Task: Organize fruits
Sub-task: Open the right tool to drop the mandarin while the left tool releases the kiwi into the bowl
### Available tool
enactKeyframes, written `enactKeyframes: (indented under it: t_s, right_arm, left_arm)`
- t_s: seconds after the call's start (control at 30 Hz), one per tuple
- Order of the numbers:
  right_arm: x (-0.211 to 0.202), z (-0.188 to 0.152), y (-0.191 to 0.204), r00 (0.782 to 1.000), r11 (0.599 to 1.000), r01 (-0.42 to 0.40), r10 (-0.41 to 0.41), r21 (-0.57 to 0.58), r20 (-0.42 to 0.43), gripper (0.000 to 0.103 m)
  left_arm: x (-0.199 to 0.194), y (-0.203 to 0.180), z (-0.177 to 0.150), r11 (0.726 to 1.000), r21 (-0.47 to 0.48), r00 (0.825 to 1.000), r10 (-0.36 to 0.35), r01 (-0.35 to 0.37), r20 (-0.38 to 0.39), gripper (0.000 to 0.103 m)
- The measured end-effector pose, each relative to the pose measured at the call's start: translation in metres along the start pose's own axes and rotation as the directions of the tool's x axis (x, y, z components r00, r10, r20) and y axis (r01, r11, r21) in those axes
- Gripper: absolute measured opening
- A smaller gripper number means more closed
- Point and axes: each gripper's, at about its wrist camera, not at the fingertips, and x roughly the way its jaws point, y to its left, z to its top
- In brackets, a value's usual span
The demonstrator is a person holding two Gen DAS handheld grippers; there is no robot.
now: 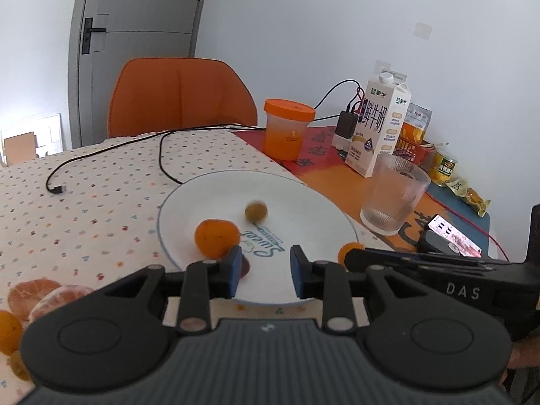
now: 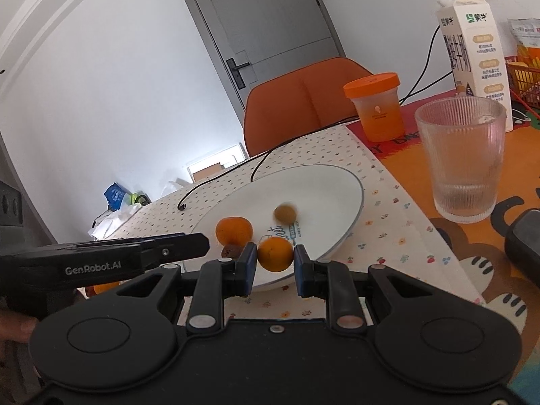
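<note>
A white plate [image 1: 303, 202] carries an orange [image 1: 216, 238], a small yellow-brown round fruit [image 1: 256, 211] that looks blurred, and a dark reddish fruit [image 1: 245, 267] half hidden behind my left finger. My left gripper [image 1: 266, 263] hovers over the plate's near rim, open, with only bare plate between its blue pads. My right gripper [image 2: 275, 260] is shut on a small orange [image 2: 275, 254] just above the plate's [image 2: 324, 185] near edge. In the left wrist view that held orange [image 1: 349, 249] peeks out beside the right gripper's tip.
A peeled mandarin [image 1: 44, 297] and another orange [image 1: 6, 330] lie on the dotted cloth at left. A ribbed glass [image 1: 393, 195], milk carton [image 1: 379, 128], orange-lidded cup [image 1: 287, 128], phone [image 1: 454, 234] and black cable [image 1: 162, 155] surround the plate. An orange chair [image 1: 179, 94] stands behind.
</note>
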Motion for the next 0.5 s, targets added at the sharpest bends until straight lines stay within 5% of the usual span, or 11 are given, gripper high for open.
enactKeyframes:
  t_s: [0.33,0.5]
  right_arm:
    - [0.011,0.005,0.01,1.0,1.0,0.008,-0.008,-0.009,0.002,0.027]
    - [0.014,0.004,0.02,1.0,1.0,-0.002,0.002,-0.022,0.0,0.034]
  left_arm:
    - [-0.021,0.023,-0.005,0.997,-0.048,0.999,0.052,-0.052,0.009,0.031]
    - [-0.035,0.033,-0.007,0.995,-0.064,0.996,0.083,-0.081,0.026,0.045]
